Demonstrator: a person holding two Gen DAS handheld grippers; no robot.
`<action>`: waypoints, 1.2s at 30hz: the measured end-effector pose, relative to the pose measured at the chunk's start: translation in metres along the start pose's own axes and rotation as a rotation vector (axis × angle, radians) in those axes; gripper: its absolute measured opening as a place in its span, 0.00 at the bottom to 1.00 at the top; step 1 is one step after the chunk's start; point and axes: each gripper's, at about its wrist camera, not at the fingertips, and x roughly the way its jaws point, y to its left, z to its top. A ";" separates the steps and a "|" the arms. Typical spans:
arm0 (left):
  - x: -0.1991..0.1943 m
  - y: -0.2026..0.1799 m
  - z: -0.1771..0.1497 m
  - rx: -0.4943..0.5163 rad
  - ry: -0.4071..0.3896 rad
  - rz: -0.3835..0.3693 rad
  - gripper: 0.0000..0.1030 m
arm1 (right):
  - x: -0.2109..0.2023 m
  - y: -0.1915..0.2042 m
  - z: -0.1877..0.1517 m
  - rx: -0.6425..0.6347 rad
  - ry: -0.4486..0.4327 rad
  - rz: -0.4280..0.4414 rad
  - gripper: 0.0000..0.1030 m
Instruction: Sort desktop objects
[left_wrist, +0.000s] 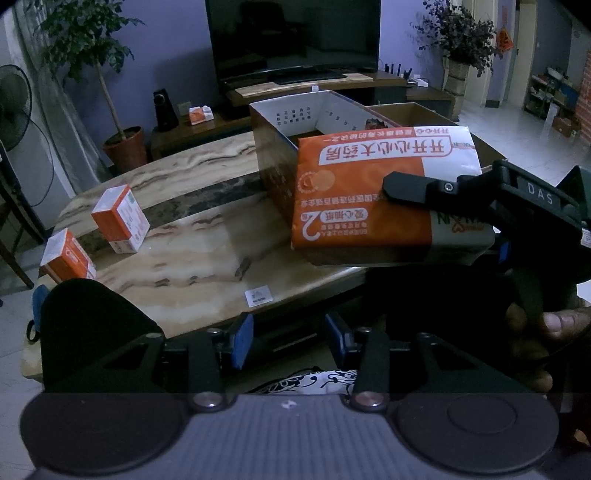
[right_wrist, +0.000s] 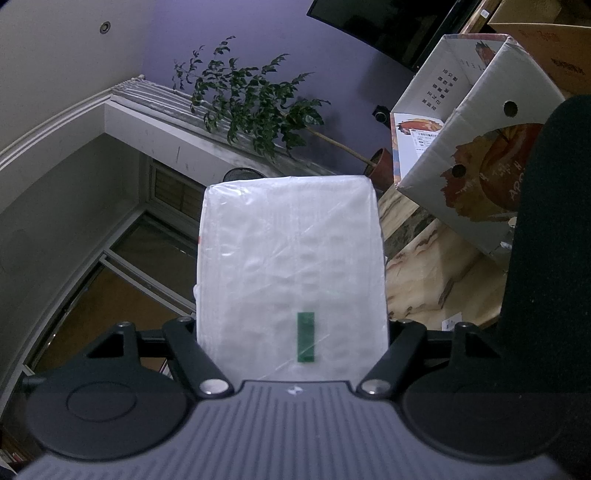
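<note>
An orange-and-white tissue pack (left_wrist: 369, 184) hangs over the right end of the wooden table (left_wrist: 192, 251), just in front of an open cardboard box (left_wrist: 280, 122). My right gripper (left_wrist: 399, 221) is shut on it from the right, one black finger (left_wrist: 406, 188) lying across its top. In the right wrist view the pack's white underside (right_wrist: 291, 258) fills the space between the jaws, with the box (right_wrist: 461, 147) to the right. My left gripper (left_wrist: 290, 338) stands open near the table's front edge with nothing between its blue pads. Two small orange boxes (left_wrist: 120, 221) (left_wrist: 68, 258) stand at the table's left end.
A brown carton (left_wrist: 417, 110) sits behind the open box. A white label (left_wrist: 259, 296) lies at the table's front edge. Beyond the table are a TV stand (left_wrist: 295, 85), a potted plant (left_wrist: 122, 144) and a fan (left_wrist: 11, 107). A person's hand (left_wrist: 554, 325) holds the right gripper.
</note>
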 end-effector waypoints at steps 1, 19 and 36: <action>0.000 0.000 0.000 0.000 0.000 0.001 0.43 | 0.000 0.000 0.000 0.000 0.001 0.000 0.73; 0.010 0.021 0.002 -0.059 -0.031 -0.021 0.56 | 0.007 0.029 0.017 -0.102 -0.005 -0.086 0.73; 0.069 0.060 0.013 -0.096 0.033 -0.076 0.64 | 0.102 0.085 0.183 -0.552 0.044 -0.633 0.73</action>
